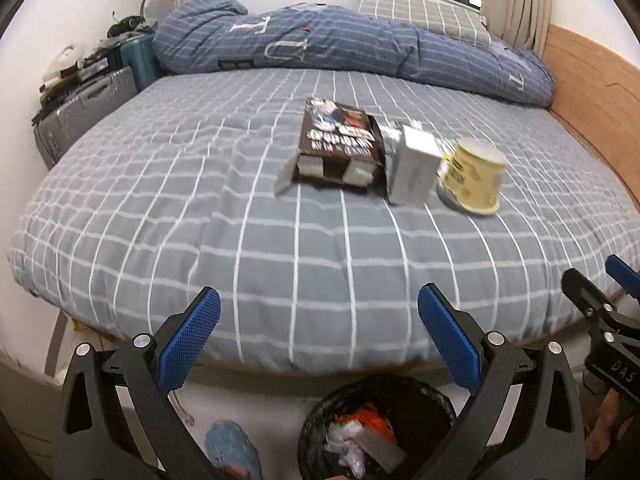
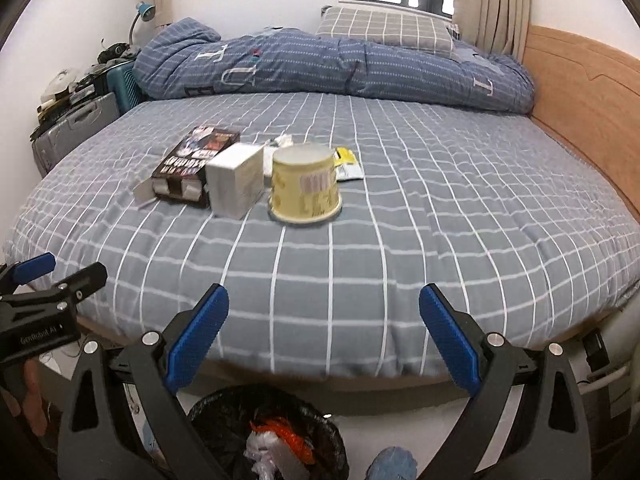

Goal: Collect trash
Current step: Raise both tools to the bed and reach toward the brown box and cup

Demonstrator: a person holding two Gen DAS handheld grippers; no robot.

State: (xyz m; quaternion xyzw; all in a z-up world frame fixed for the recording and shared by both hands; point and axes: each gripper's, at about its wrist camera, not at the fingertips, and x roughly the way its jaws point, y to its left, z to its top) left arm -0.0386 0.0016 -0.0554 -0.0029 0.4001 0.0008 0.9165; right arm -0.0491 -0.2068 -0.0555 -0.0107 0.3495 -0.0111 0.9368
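On the checked bed sheet [image 1: 200, 220] [image 2: 440, 220] lie a dark brown printed box [image 1: 340, 144] [image 2: 192, 168] with open end flaps, a white box [image 1: 414, 170] [image 2: 236, 186] and an upturned yellow paper cup [image 1: 472, 178] [image 2: 306, 184]. A small yellow wrapper [image 2: 348, 164] lies behind the cup. A black-lined trash bin [image 1: 376, 428] [image 2: 272, 436] with orange and white waste stands on the floor below the bed edge. My left gripper [image 1: 318, 344] and my right gripper [image 2: 322, 344] hang open and empty over the bin, short of the bed.
A rolled blue quilt [image 1: 340, 44] [image 2: 340, 64] and a checked pillow [image 1: 424, 12] [image 2: 384, 28] lie at the far side. Suitcases [image 1: 88, 108] [image 2: 68, 128] stand left of the bed, a wooden headboard [image 1: 596, 92] [image 2: 584, 100] to the right. A foot [image 1: 232, 452] [image 2: 392, 464] is beside the bin.
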